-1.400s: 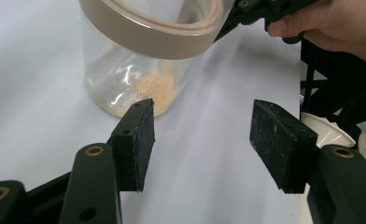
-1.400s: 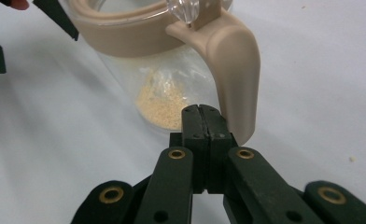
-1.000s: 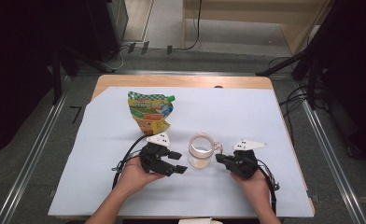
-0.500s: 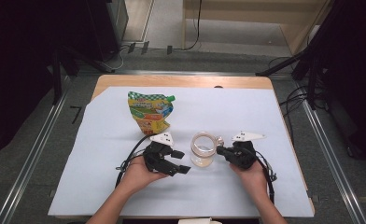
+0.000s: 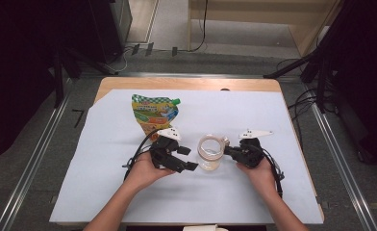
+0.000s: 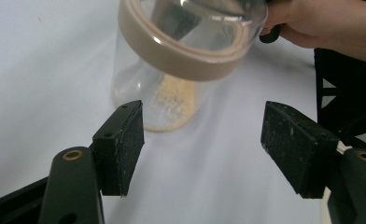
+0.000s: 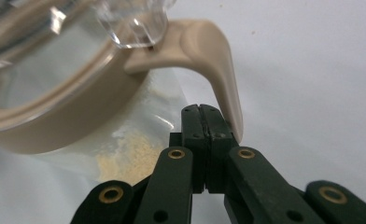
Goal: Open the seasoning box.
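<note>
where powder lies, clear round jar [image 6: 181, 60] curves.

jar [image 5: 210, 153] stands on the table sheet [image 5: 95, 159] | left gripper [image 5: 184, 160] just left of the jar, apart from it | right gripper [image 5: 228, 151] just right of the jar, at its handle [image 7: 218, 60] | pouch [image 5: 154, 114] behind and left of the jar | powder [image 6: 174, 100] in the jar's bottom
</note>
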A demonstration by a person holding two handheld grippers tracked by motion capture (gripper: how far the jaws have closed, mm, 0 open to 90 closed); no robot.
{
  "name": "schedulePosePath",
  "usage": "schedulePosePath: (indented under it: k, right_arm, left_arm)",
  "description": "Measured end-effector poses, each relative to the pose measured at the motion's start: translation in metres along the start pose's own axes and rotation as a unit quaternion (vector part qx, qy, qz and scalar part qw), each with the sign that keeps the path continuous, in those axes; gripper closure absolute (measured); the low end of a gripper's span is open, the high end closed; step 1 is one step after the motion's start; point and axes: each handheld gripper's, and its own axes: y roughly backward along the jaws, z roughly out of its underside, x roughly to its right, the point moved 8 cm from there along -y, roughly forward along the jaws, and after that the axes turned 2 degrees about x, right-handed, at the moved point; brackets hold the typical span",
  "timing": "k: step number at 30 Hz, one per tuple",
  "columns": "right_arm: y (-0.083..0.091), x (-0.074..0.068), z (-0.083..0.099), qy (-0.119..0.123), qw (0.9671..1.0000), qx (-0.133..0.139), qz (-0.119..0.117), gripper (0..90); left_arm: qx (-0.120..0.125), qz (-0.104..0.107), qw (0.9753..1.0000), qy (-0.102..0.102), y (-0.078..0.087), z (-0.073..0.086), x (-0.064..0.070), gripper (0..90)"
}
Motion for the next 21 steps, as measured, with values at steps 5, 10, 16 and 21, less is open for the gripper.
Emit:
schedulePosePath:
  k: [5, 10, 16, 21]
  right_arm:
    - [0.012, 0.0, -0.003, -0.004, 0.9999, -0.008, -0.014, 90.0]
    - [0.021, 0.002, -0.007, 0.028, 0.9995, -0.016, -0.003, 90.0]
    - [0.031, 0.008, -0.008, 0.016, 0.9998, -0.008, 0.002, 90.0]
    - [0.029, 0.021, -0.013, 0.014, 0.9997, -0.001, 0.022, 90.0]
  left_arm:
    - [-0.005, -0.005, 0.9999, -0.012, 0.001, -0.012, -0.003, 28.6]
    - [0.005, 0.0, 1.0, -0.008, 0.005, -0.025, -0.009, 25.7]
    - [-0.002, -0.001, 0.9999, -0.014, -0.001, -0.031, -0.009, 25.6]
    - [-0.009, -0.014, 0.9997, -0.017, -0.009, -0.031, -0.012, 17.2]
